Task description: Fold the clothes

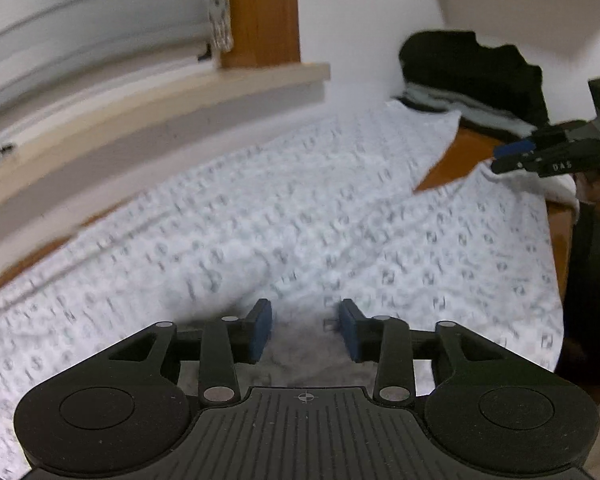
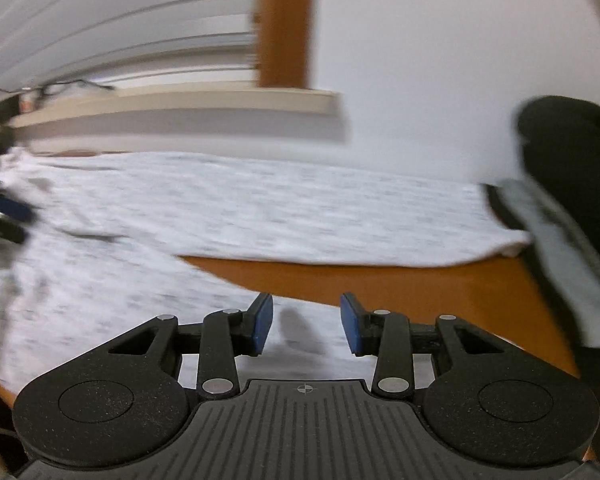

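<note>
Left wrist view: pretty blurry, but you can make out most of it.
Window: far left, white slatted blinds (image 1: 80, 12) with a pale sill (image 1: 152, 100) running under them and a wooden frame post (image 1: 260, 8) at their right end.
Garment: a white patterned garment (image 1: 260, 220) is spread flat over the orange-brown table (image 1: 456, 156), filling the middle from the near left out to the far right. A wedge of bare table shows between two parts of it on the right.
Left gripper: the left gripper (image 1: 305, 330) sits low over the near part of the cloth, blue pads standing apart, nothing between them, not pinching the fabric.
Clothes pile: far right against the white wall, a dark pile of clothes (image 1: 472, 68) with something lighter folded under it.
Right gripper in this view: the right gripper (image 1: 512, 156) pokes in from the right edge, over the garment's right side. Can't tell from here how its jaws stand.

Right wrist view: even blurrier.
Right gripper: its blue pads are apart with nothing between them, hovering over the near edge of the white cloth where it meets bare table.
Left edge: a dark blur with a bit of blue, too smeared to call.
</note>
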`<act>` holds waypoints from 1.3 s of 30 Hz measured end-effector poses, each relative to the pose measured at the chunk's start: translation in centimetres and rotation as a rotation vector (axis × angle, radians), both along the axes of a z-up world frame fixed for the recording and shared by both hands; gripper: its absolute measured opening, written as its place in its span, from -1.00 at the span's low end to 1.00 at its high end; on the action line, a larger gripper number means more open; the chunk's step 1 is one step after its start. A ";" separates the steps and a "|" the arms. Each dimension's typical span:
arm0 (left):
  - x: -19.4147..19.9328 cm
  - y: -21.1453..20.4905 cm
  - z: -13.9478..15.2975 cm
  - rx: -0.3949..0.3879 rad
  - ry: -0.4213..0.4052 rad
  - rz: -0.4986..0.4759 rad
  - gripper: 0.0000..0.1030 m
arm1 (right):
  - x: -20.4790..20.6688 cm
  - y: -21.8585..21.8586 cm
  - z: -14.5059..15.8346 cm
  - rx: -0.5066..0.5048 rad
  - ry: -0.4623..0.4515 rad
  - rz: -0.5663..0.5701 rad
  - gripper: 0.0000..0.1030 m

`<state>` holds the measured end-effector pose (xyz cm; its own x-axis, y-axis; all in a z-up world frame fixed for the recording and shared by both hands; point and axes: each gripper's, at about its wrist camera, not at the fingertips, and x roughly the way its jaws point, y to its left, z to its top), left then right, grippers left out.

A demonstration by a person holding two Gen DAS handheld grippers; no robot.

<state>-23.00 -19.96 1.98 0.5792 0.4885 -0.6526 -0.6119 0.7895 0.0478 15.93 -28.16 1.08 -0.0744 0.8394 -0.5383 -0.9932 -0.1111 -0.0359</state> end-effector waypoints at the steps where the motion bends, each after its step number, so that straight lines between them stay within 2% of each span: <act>1: -0.2 -0.1 -0.5 -0.011 0.005 -0.003 -0.30 | -0.9 0.2 0.0 -0.002 0.010 0.024 -0.25; 10: -2.4 -2.5 -1.2 -0.045 -0.034 0.011 -0.30 | -8.9 2.4 -0.4 -0.034 0.029 0.235 -0.20; 13: -2.9 -3.0 -1.0 -0.051 -0.038 0.007 -0.30 | -10.2 2.1 -1.0 -0.053 0.016 0.266 -0.20; 18: -3.2 -3.4 -0.5 -0.061 -0.028 -0.007 -0.31 | -10.0 1.0 -1.7 -0.057 0.037 0.273 -0.16; 20: -3.4 -2.9 0.1 -0.042 -0.022 -0.005 -0.31 | -9.8 0.8 -1.8 -0.050 0.047 0.271 -0.15; 25: -3.4 -0.7 1.1 0.030 0.055 -0.016 -0.31 | -9.6 0.6 -2.1 -0.038 0.058 0.273 -0.15; 29: -3.0 1.0 0.5 0.019 0.135 -0.048 -0.31 | -9.4 0.4 -2.1 -0.036 0.057 0.277 -0.15; 35: -3.5 1.8 0.3 -0.018 0.153 -0.094 -0.31 | -8.9 -0.1 -2.2 -0.036 0.060 0.286 -0.15; 36: -3.6 1.9 0.2 -0.027 0.142 -0.094 -0.35 | -8.9 -0.1 -2.2 -0.036 0.061 0.286 -0.15; 38: -3.8 2.0 0.1 -0.050 0.116 -0.101 -0.59 | -8.9 -0.2 -2.2 -0.035 0.061 0.287 -0.15; 39: -3.7 1.9 0.1 -0.058 0.105 -0.113 -0.81 | -8.9 -0.2 -2.2 -0.035 0.061 0.287 -0.14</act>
